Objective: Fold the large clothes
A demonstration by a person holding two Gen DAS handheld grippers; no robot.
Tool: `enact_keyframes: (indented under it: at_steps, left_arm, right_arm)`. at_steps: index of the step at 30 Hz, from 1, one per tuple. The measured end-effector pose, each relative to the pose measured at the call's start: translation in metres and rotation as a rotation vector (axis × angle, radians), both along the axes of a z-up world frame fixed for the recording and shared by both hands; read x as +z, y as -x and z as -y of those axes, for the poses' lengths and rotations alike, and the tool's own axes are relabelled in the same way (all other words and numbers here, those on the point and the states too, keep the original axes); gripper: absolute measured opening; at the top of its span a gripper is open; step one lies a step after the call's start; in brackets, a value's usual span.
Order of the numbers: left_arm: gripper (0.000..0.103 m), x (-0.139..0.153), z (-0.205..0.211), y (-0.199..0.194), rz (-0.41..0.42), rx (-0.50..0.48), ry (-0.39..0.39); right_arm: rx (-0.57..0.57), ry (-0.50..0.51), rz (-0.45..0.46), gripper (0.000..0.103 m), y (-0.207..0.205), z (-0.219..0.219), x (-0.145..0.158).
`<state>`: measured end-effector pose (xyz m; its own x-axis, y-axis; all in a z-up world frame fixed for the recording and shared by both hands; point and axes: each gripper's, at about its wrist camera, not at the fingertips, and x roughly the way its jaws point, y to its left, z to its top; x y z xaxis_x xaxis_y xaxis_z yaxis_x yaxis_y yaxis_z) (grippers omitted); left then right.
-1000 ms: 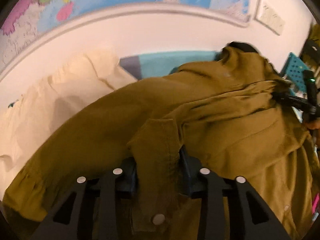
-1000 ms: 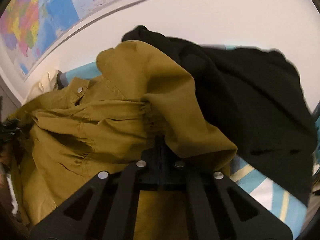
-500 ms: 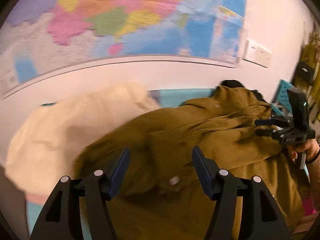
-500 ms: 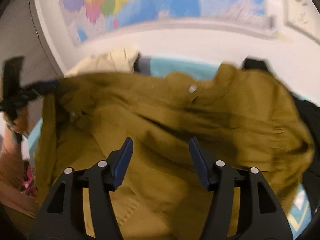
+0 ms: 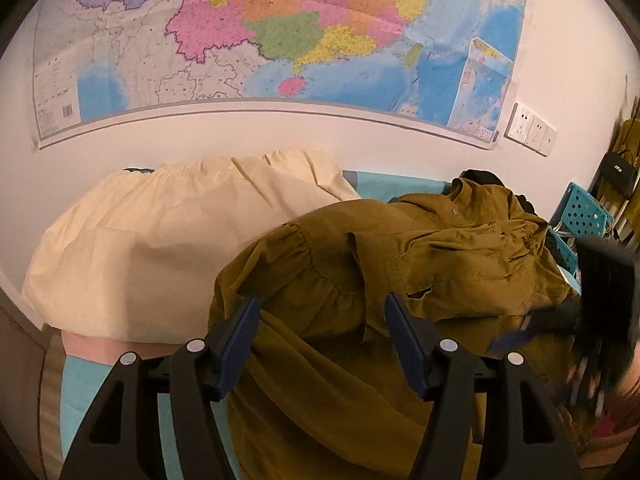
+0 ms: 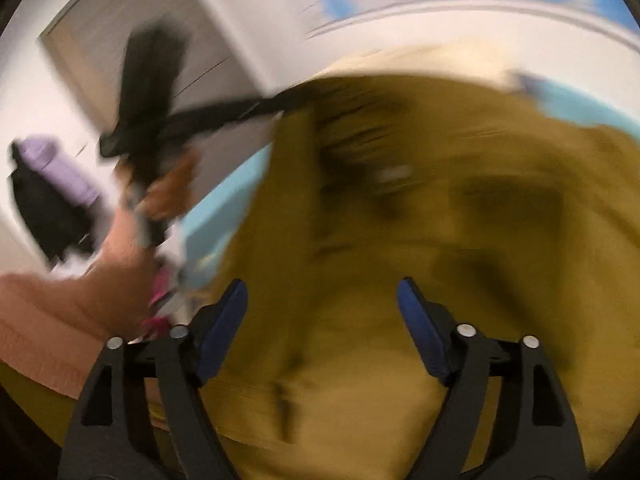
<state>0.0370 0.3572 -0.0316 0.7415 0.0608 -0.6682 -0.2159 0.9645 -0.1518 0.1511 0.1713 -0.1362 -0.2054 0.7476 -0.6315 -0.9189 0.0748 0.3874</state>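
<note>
**Both tongs wide above a rumpled olive shirt**

Plainly, the right wrist view is smeared by motion blur, so little in it can be read: the olive shirt (image 6: 400, 240) fills most of it as a soft brown-green mass, one pale spot on it may be a button, and the other hand (image 6: 132, 248) holding a dark tool at the left is only a streak. A purple-and-black shape by the wall at far left cannot be identified.

The left wrist view is sharp. The left tongs (image 5: 322, 340) stand wide, their blue pads apart with nothing between them, over the shirt (image 5: 400, 264), which lies heaped and creased on a bed with a turquoise sheet (image 5: 396, 186). The shirt's lower part is cut off by the frame and by the tongs. A black garment (image 5: 482, 178) peeks out behind its collar, mostly hidden. A cream pillow (image 5: 168, 240) lies just beside the shirt at the left. The right tongs (image 6: 322, 316) also stand wide and empty above the cloth; in the left view they show only as a dark blur at the right edge.

A wall map (image 5: 280, 36) hangs above the bed; its lettering is too small to read. White wall sockets (image 5: 530, 128) sit beside it, and a turquoise perforated chair (image 5: 584, 216) is partly cut off.
</note>
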Motion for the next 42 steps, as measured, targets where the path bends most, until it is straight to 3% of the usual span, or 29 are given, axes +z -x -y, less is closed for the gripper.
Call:
enact_keyframes:
  at_steps: [2,4,6,7,10,12,17,21,23,24,26,27,31,33,36,39,42]
  left_arm:
    - [0.063,0.002,0.002,0.002,0.001,-0.004,-0.008]
    - [0.064,0.004,0.004,0.005,0.001,-0.007,-0.007]
    - [0.065,0.005,0.004,0.009,0.003,-0.008,-0.002]
    - [0.065,0.006,0.003,0.010,0.005,-0.008,0.001]
    - [0.065,0.011,0.001,0.019,0.027,0.001,0.004]
    - [0.067,0.016,-0.002,0.026,0.053,0.002,0.021]
    - [0.068,0.029,-0.006,0.037,0.129,0.005,0.066]
    - [0.070,0.014,0.008,0.022,0.111,-0.025,0.058]
    - [0.071,0.005,0.016,0.007,0.084,-0.048,0.064]
    - [0.071,0.000,0.020,0.001,0.066,-0.062,0.075]
    - [0.071,-0.015,0.034,-0.020,0.011,-0.086,0.072]
    - [0.071,-0.021,0.041,-0.029,-0.011,-0.096,0.055]
    - [0.072,-0.048,0.073,-0.072,-0.117,-0.124,0.007]
    - [0.072,-0.059,0.081,-0.085,-0.153,-0.115,-0.031]
    - [0.071,-0.076,0.087,-0.104,-0.209,-0.069,-0.092]
    - [0.065,-0.081,0.083,-0.106,-0.205,-0.056,-0.087]
    - [0.059,-0.081,0.081,-0.106,-0.190,-0.045,-0.090]
  right_arm:
    - [0.064,0.043,0.008,0.079,0.023,-0.023,-0.015]
    - [0.111,0.094,0.046,0.060,0.037,-0.041,-0.025]
    - [0.130,0.135,0.048,0.018,0.042,-0.054,-0.035]
    - [0.137,0.147,0.065,0.007,0.043,-0.056,-0.036]
    - [0.145,0.052,0.004,0.005,0.035,-0.039,-0.005]
    - [0.115,-0.042,0.062,0.005,0.027,-0.012,0.043]
    - [-0.068,-0.128,0.272,0.005,-0.018,0.066,0.145]
    - [-0.297,-0.042,0.354,0.005,-0.075,0.121,0.168]
    - [-0.402,0.037,0.366,0.005,-0.105,0.140,0.156]
    - [-0.438,0.059,0.330,0.005,-0.120,0.148,0.147]
    - [-0.502,0.153,0.321,0.005,-0.144,0.158,0.116]
    - [-0.542,0.186,0.269,0.006,-0.162,0.164,0.093]
    - [-0.584,0.229,0.174,0.012,-0.185,0.159,0.035]
    - [-0.627,0.215,0.180,0.031,-0.183,0.162,0.017]
    - [-0.672,0.123,0.134,0.058,-0.188,0.180,0.018]
    - [-0.703,0.055,0.161,0.073,-0.181,0.209,0.030]
    - [-0.718,0.029,0.176,0.080,-0.167,0.238,0.032]
